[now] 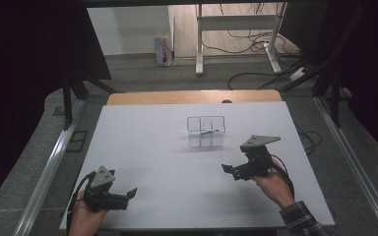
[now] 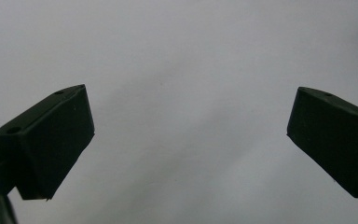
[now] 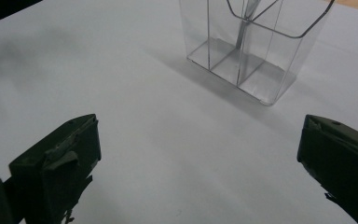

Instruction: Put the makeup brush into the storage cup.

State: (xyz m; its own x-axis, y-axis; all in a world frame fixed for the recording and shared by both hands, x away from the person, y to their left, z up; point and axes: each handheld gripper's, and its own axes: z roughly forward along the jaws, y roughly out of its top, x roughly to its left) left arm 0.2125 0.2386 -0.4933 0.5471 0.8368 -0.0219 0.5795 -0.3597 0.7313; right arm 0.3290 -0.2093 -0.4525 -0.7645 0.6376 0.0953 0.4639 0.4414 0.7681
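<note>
Left gripper (image 1: 128, 194): jaws spread wide, nothing between them. In its own view (image 2: 186, 144) there is bare white tabletop beyond the jaws. It sits near the front left corner of the tabletop (image 1: 147, 147), jaws pointing toward the right edge. The left hand (image 1: 86, 216) grips it from behind, coming in over the front edge.

Right gripper (image 1: 229, 170): jaws also wide apart, empty, touching nothing that can be seen. In its own view (image 3: 198, 168) the jaws frame open tabletop with the organizer (image 3: 251, 51) farther off. It is held right of centre, nearer the right edge, jaws pointing toward the left edge. The right hand (image 1: 273, 184) holds it from the near side; a plaid sleeve (image 1: 302, 219) shows at the wrist.

Organizer (image 1: 205, 131): clear, divided into compartments, upright near the middle of the tabletop, toward the far edge. A thin metal item (image 1: 207, 132) leans inside it; which compartment is unclear. Well apart from both grippers.
</note>
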